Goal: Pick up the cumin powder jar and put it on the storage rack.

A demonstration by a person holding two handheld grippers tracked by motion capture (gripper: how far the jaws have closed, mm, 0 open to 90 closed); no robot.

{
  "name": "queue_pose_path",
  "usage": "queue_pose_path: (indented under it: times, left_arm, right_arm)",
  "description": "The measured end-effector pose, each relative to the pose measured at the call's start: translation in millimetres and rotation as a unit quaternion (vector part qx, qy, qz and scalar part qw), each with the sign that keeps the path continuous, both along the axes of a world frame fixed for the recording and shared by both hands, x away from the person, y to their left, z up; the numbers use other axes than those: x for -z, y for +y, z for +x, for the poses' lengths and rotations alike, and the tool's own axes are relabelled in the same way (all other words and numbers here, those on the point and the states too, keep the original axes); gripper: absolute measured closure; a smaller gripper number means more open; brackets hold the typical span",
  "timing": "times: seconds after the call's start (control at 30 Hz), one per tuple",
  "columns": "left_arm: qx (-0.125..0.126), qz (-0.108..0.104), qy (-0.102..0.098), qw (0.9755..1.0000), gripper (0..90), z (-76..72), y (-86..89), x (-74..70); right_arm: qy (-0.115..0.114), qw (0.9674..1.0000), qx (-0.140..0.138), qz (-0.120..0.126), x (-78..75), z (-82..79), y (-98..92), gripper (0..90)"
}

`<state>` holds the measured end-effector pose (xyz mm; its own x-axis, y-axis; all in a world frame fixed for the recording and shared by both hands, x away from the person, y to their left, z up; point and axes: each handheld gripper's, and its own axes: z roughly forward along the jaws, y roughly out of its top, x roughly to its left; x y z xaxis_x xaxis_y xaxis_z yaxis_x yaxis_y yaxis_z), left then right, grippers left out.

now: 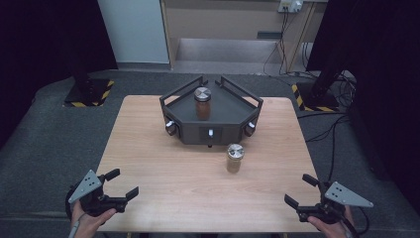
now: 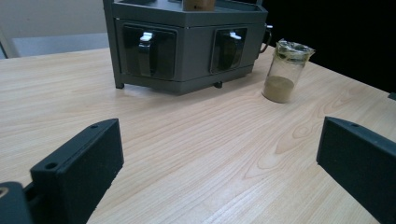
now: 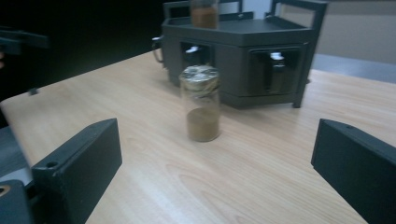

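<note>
Start position: left hand-held gripper (image 1: pixel 121 187) and right hand-held gripper (image 1: pixel 300 191) wide open, empty; silver-lidded glass jar of brown powder (image 1: pixel 235 157) untouched on light wooden worktop (image 1: pixel 148 148); reach and grasp judged next.

Table (image 1: pixel 163 168): pale wood, fine grain. Stand (image 1: pixel 233 111): dark grey, with silver knobs. Jar on the stand (image 1: pixel 202 103): clear glass, silver lid, brown contents. Jar on the table (image 1: pixel 235 157): the same colours. Floor (image 1: pixel 44 134): dark grey carpet. Floor plates (image 1: pixel 89 91): black, yellow-and-black striped edges. Gripper plates (image 1: pixel 85 185): light grey.
</note>
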<state>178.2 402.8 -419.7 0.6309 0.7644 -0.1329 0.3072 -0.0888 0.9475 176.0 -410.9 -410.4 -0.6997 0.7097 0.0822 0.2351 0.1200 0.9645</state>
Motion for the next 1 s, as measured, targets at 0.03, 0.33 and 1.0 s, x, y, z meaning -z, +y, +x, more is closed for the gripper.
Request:
queue_pose_path:
  times: [0.03, 0.33, 1.0]
  left_arm:
    - [0.001, -0.001, 0.001, 1.0, 0.0, 0.2, -0.1, 0.1]
    - [0.003, -0.002, 0.001, 1.0, 0.0, 0.7, -0.2, 0.2]
    - [0.007, 0.002, 0.003, 1.0, 0.0, 1.7, -0.5, -0.2]
  right_arm:
    - [0.005, 0.9999, -0.013, 0.0, -3.0, 4.4, -3.0, 2.5]
    - [0.005, 0.9994, -0.034, 0.002, -28.6, 27.5, -15.1, 2.3]
    - [0.002, 0.9969, -0.061, -0.05, -83.8, 66.7, 4.1, 2.5]
